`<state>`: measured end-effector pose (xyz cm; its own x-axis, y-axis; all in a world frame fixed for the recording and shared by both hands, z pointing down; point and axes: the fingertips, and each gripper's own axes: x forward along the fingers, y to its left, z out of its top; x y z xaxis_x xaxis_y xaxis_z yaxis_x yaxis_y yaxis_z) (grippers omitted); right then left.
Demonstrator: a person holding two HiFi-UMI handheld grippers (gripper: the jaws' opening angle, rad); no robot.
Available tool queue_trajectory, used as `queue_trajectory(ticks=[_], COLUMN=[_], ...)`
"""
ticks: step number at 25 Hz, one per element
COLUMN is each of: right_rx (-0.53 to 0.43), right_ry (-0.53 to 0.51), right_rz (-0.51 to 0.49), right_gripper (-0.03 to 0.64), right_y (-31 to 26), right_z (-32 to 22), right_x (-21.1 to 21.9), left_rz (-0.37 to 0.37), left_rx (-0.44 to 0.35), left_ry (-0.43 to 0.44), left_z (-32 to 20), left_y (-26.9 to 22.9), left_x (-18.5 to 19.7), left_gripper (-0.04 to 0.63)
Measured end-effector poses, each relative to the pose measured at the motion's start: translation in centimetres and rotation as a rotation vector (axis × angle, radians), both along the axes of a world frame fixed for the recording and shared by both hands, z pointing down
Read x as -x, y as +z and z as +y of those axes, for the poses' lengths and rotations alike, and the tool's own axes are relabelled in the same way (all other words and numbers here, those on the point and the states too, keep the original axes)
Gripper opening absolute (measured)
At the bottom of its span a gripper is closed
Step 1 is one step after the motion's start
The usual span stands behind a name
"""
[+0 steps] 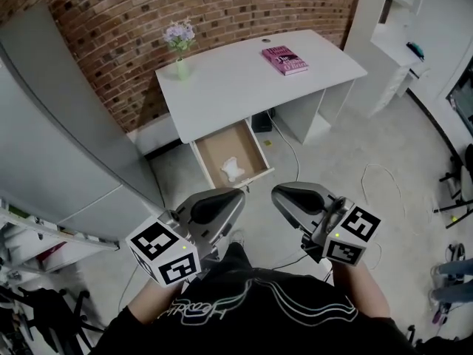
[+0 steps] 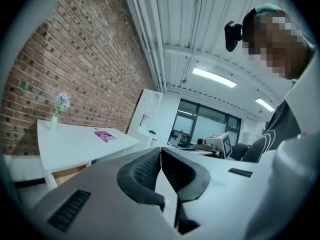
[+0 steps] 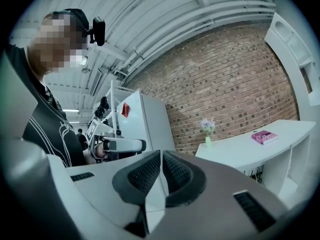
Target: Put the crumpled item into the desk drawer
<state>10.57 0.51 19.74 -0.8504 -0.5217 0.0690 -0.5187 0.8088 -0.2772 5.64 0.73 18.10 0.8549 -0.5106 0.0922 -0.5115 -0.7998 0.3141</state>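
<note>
A white crumpled item [image 1: 232,168] lies inside the open desk drawer [image 1: 214,150], which is pulled out under the white desk [image 1: 244,80]. Both grippers are held close to the person's body, well back from the drawer and above the floor. My left gripper [image 1: 238,194] is shut, its pads meeting with nothing between them [image 2: 160,149]. My right gripper [image 1: 275,193] is shut and empty too [image 3: 161,153]. The two point toward each other, a small gap apart. In the right gripper view the left gripper [image 3: 125,145] shows beside the person's torso.
A pink book [image 1: 284,59] and a small vase of purple flowers [image 1: 179,41] stand on the desk. A brick wall is behind it. A grey cabinet [image 1: 66,139] stands left, white shelving [image 1: 399,28] right. Cables [image 1: 377,176] trail on the floor.
</note>
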Motion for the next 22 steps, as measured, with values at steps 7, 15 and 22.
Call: queue_trajectory(ticks=[7,15,22], right_rx=[-0.023,-0.017,-0.032], right_ry=[0.004,0.023,0.013], right_rz=[0.022,0.016,0.027], right_gripper=[0.048,0.048,0.048], right_y=[0.6,0.3,0.3], right_z=[0.5,0.2,0.6], right_x=[-0.6,-1.9,-2.4], left_rz=[-0.021,-0.033,-0.064], left_rx=[-0.011,-0.007,-0.018], left_ry=[-0.007,0.005,0.014], left_z=[0.6,0.3,0.7], left_y=[0.2,0.3,0.3], left_x=[-0.3,-1.6,-2.6], left_gripper=[0.023,0.023,0.023])
